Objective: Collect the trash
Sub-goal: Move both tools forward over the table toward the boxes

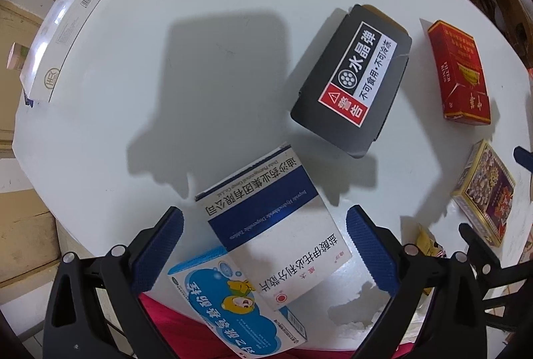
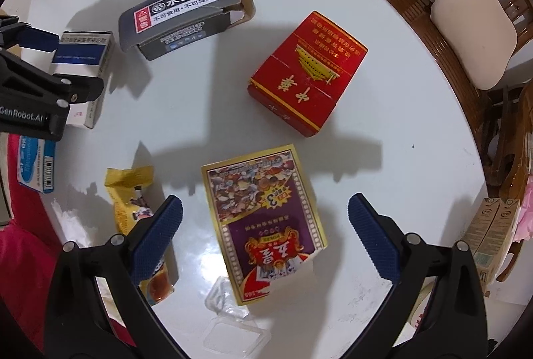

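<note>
Both claws point down at a round white desk (image 2: 383, 132) strewn with trash. The left claw (image 1: 265, 245) stands wide, its blue pads either side of a white and blue medicine box (image 1: 266, 225) without pressing it; a light blue box (image 1: 230, 309) lies just beside, overlapping it at the desk's edge. The right claw (image 2: 265, 239) is also wide, above a purple and gold card box (image 2: 266, 225). Nearby lie a red cigarette pack (image 2: 309, 75), a black box (image 2: 180, 15), a yellow wrapper (image 2: 133, 199) and a clear plastic tray (image 2: 236, 335).
</note>
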Tool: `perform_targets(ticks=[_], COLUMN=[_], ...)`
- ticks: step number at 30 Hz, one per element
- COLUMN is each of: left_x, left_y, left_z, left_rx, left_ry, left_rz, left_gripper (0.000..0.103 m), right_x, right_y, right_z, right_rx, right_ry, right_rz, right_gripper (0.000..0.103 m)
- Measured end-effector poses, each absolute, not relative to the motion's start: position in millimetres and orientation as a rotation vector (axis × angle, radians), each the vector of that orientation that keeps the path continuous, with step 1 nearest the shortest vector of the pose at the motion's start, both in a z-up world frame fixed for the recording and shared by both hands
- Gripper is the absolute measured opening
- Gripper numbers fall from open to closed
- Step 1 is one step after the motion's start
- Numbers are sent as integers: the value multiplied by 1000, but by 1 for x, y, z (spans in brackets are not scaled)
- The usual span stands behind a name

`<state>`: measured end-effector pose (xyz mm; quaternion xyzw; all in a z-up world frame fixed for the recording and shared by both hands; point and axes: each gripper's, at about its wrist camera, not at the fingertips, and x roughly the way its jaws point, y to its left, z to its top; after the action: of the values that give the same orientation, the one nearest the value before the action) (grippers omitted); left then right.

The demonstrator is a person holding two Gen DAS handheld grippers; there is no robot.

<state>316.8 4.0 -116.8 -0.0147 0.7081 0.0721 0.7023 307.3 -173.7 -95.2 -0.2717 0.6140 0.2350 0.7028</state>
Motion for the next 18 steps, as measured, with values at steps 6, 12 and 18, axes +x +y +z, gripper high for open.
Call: perform_targets(ticks=[6,12,18], left_x=[323,333,344], left_y=[1,2,4], left_z=[-126,-134,-135], left_rx=[-24,-24,-39], left_ry=[1606,1614,1614], left_rz=[140,128,111], left_gripper=[84,80,72], right_x=[315,324,342], right_y=[-178,-182,-191], right_z=[-105,-112,-114], right_rx=[-611,-586,-520], right_ry=[1381,1389,1407], right_rz=[501,488,491], right_gripper=[97,91,67])
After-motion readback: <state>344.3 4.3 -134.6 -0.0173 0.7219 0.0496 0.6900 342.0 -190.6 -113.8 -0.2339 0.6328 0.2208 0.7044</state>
